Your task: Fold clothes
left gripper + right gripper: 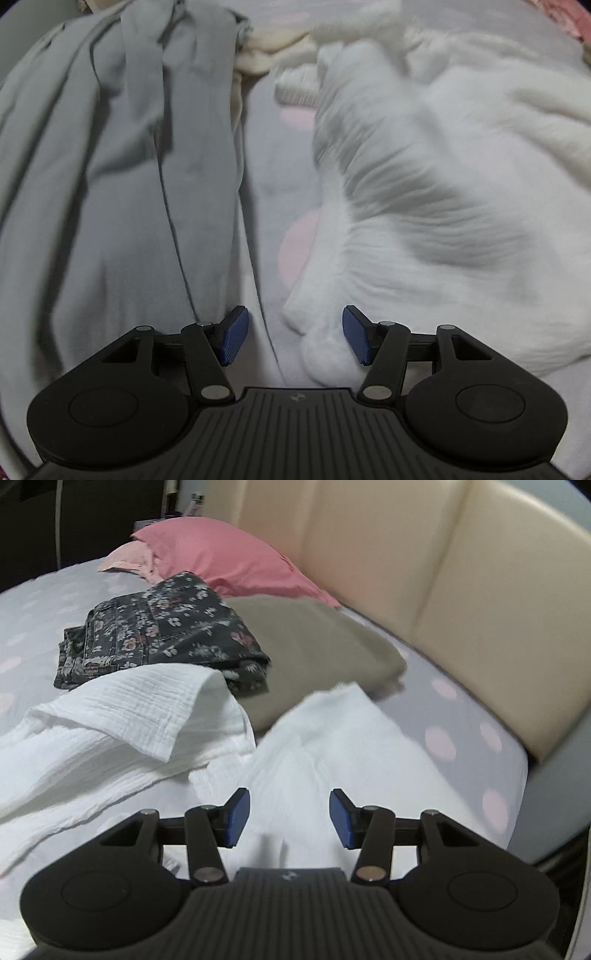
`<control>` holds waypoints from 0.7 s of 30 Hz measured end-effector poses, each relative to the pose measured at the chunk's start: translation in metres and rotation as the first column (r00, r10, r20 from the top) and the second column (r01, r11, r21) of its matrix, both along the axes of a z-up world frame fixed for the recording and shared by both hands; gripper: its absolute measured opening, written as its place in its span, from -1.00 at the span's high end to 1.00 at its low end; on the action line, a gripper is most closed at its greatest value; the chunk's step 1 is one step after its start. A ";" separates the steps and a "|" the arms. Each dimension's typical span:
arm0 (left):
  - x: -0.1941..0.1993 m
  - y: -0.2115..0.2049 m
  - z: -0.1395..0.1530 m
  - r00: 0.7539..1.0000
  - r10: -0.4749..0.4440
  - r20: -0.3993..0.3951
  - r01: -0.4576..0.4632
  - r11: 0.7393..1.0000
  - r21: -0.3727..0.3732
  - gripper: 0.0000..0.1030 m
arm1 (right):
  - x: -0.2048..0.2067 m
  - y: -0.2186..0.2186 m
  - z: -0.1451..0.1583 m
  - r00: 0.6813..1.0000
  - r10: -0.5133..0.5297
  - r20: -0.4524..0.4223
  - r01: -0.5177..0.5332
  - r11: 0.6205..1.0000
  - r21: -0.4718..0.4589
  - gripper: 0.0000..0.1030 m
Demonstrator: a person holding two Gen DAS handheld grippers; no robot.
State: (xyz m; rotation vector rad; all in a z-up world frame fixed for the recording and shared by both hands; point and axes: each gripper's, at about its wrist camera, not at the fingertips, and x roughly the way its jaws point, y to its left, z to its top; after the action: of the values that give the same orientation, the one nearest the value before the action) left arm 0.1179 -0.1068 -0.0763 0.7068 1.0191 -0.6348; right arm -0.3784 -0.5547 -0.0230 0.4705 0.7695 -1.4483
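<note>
Here both tools, left (291, 336) and right (289, 819), gape over white garment (332, 746), floral jeans (162, 627) beyond.

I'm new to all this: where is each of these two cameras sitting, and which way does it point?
Left wrist: rides on the left gripper, looking down at a grey garment and a white garment on the bedsheet; its open blue fingers show.
Right wrist: rides on the right gripper, facing the headboard, floral jeans and pink pillow; open fingers show.
Shared: the white garment and spotted sheet.
</note>
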 end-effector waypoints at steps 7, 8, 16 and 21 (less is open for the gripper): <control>-0.016 -0.009 0.005 1.000 -0.028 0.006 0.028 0.999 0.019 0.65 | -0.025 0.008 -0.008 0.998 -0.029 0.061 0.026 0.998 0.056 -0.09; -0.018 -0.008 0.008 1.000 -0.025 0.015 0.025 1.000 0.012 0.68 | -0.029 0.009 -0.010 0.998 -0.015 0.066 0.011 0.998 0.058 -0.09; -0.009 0.015 0.048 0.988 0.126 0.092 -0.118 0.989 -0.086 0.75 | -0.044 0.014 -0.035 0.985 0.136 0.107 -0.153 0.974 0.166 -0.07; -0.005 0.013 0.043 0.986 0.151 0.077 -0.144 0.986 -0.089 0.75 | -0.030 0.012 -0.057 0.977 0.193 0.093 -0.211 0.944 0.254 -0.07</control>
State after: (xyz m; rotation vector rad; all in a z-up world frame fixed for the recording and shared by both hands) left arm 0.1128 -0.0937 -0.0331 0.5744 0.9522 -0.5120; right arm -0.4087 -0.5431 -0.0799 0.6203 0.9339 -1.1387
